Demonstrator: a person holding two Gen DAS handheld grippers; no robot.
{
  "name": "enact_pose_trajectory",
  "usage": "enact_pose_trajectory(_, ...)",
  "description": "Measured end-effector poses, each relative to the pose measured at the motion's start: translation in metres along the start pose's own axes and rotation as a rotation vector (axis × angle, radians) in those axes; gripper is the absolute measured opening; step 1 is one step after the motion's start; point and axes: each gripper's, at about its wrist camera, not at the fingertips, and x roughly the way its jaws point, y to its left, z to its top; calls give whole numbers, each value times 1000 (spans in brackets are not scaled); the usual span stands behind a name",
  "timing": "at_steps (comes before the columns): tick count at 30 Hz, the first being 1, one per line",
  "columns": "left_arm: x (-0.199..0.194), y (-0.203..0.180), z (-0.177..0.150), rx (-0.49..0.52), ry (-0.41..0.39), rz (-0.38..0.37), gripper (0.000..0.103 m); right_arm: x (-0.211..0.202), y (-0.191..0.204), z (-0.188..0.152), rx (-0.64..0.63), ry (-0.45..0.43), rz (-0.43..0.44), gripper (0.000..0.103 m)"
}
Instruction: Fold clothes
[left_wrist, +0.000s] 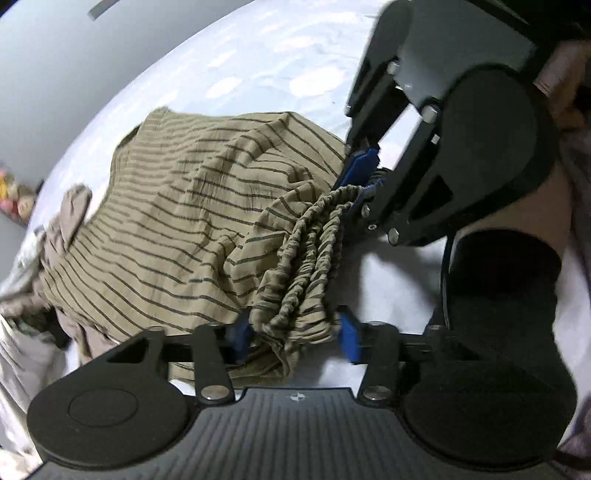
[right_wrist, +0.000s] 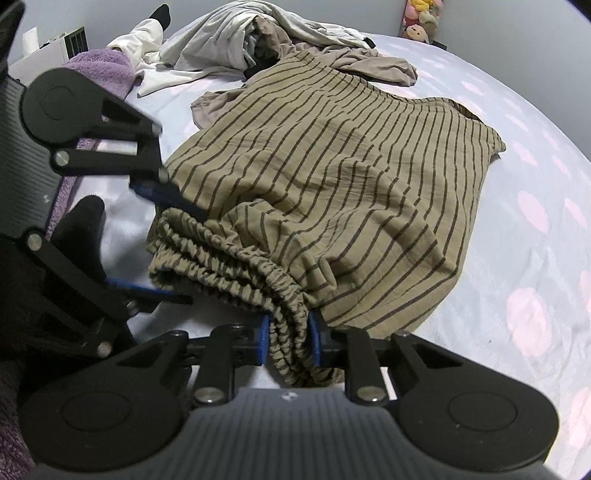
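Fingers of the left gripper (left_wrist: 295, 334) stand partly apart, their blue pads on either side of the bunched elastic waistband (left_wrist: 303, 258) of the striped olive garment (left_wrist: 177, 206); the gathered band fills the gap between them, pressed against the left pad, while whether the right pad touches it cannot be told. In the right wrist view this gripper enters from the left, with one blue finger against the waistband's upper edge and the other lying below it, over the bed sheet (right_wrist: 535, 240).

Fingers of the right gripper (right_wrist: 286, 341) are nearly closed, clamping the same waistband further along so that the ruched fabric is squeezed between both blue pads. From the waistband the garment spreads away from both grippers across the lilac, pink-spotted sheet, its hem at the far end. Beyond that hem lies a heap of grey and white clothes (right_wrist: 258, 33), with a purple towel (right_wrist: 99, 66) off to the waistband's left.
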Motion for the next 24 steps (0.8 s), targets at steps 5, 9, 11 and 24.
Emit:
enact_pose_trajectory(5, 2, 14, -1, -106, 14, -40, 31, 3, -3, 1, 17, 17, 18, 29)
enact_pose_trajectory(9, 5, 18, 0, -143, 36, -41, 30, 8, -11, 5, 65, 39, 47, 31)
enact_pose_trajectory(11, 6, 18, 0, -155, 45, -36, 30, 9, -16, 6, 96, 52, 65, 32)
enact_pose_trajectory(24, -31, 37, -3, -279, -16, -35, 21, -5, 8, 9, -107, 63, -6, 59)
